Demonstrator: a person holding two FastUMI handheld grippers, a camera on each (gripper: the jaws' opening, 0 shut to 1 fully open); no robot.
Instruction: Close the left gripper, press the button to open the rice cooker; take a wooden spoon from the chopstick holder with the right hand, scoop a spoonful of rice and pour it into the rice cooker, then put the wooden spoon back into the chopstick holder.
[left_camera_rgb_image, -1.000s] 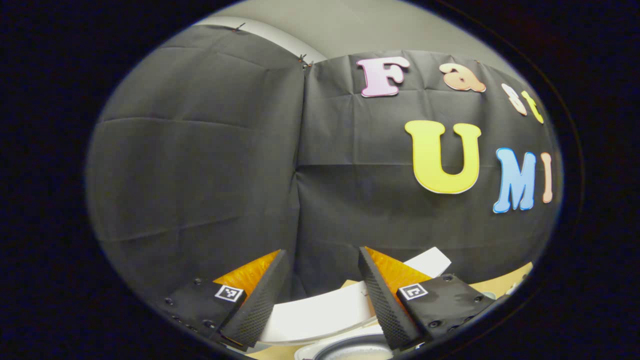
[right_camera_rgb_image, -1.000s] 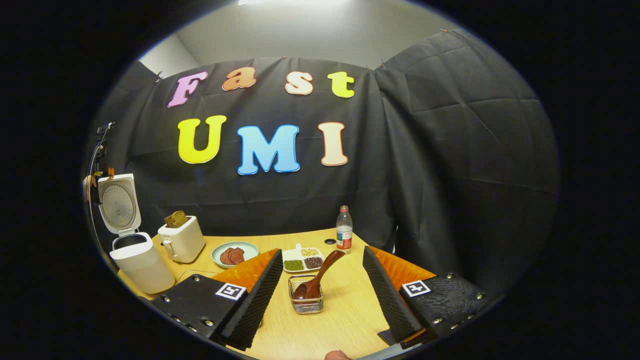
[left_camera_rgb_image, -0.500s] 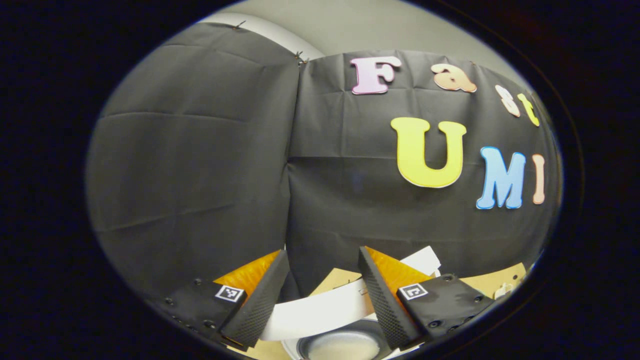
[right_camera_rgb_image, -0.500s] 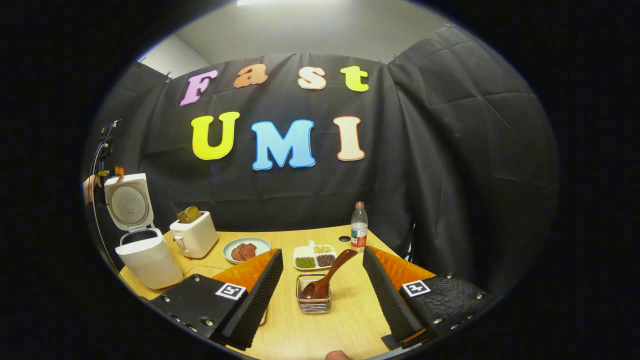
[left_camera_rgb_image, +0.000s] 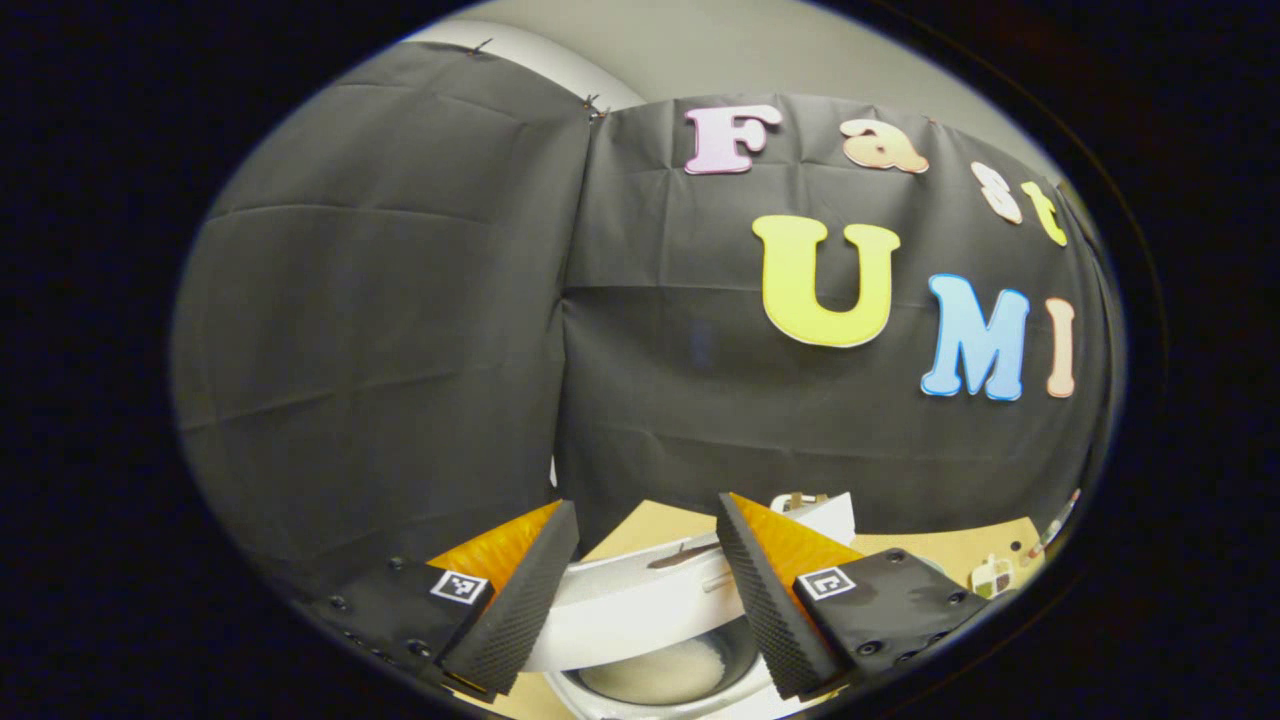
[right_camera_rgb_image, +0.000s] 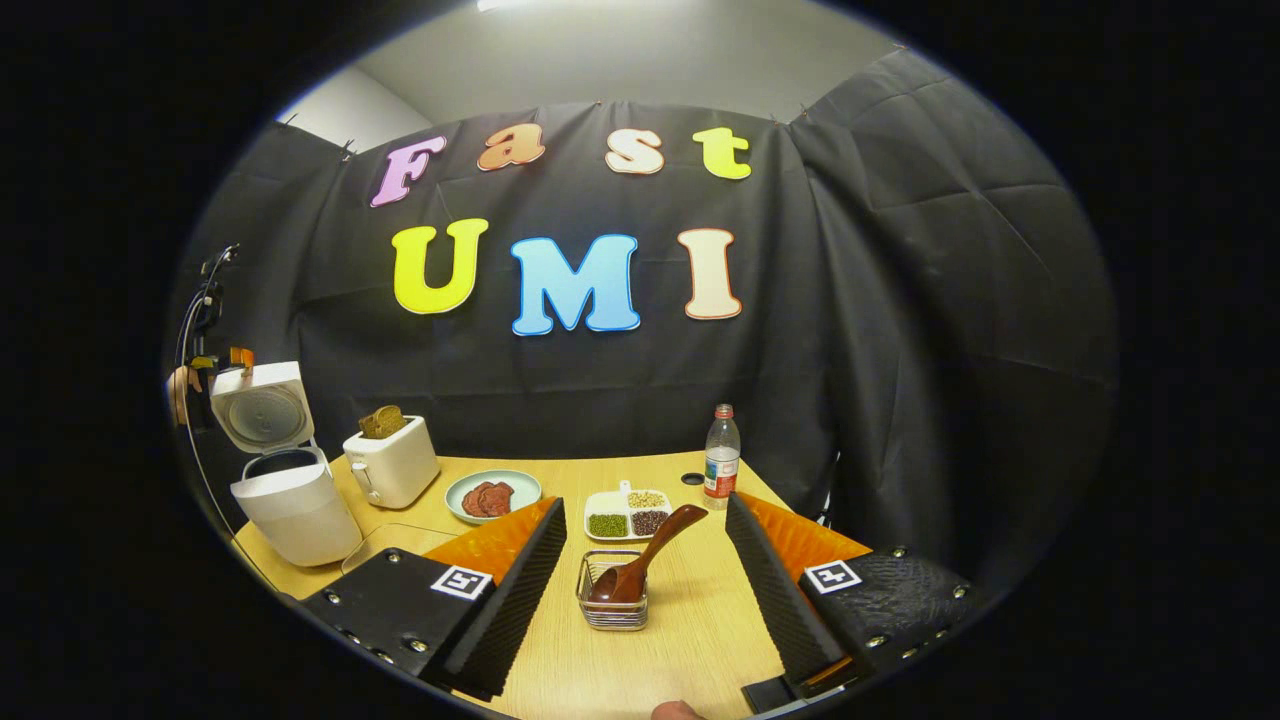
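Observation:
In the right gripper view the white rice cooker (right_camera_rgb_image: 290, 505) stands at the table's far left with its lid (right_camera_rgb_image: 262, 405) raised. A dark wooden spoon (right_camera_rgb_image: 645, 555) leans in the wire chopstick holder (right_camera_rgb_image: 612, 605), bowl end down. The holder sits between the fingers of my open right gripper (right_camera_rgb_image: 645, 505), just ahead of them, and nothing touches the spoon. In the left gripper view my left gripper (left_camera_rgb_image: 643, 508) is open over the cooker. The white lid (left_camera_rgb_image: 640, 615) lies between its fingers, and below it the inner pot (left_camera_rgb_image: 655, 675) holds white rice.
A white toaster (right_camera_rgb_image: 392, 465) with bread stands beside the cooker. Behind the holder are a plate of red slices (right_camera_rgb_image: 492, 495), a divided dish of beans (right_camera_rgb_image: 628, 515) and a water bottle (right_camera_rgb_image: 722, 462). A hand (right_camera_rgb_image: 182, 385) shows behind the lid.
The left view has dropped and swung, so more of the pot and its rice shows. In the right view the cooker lid now tilts further forward. The spoon has stayed in the holder.

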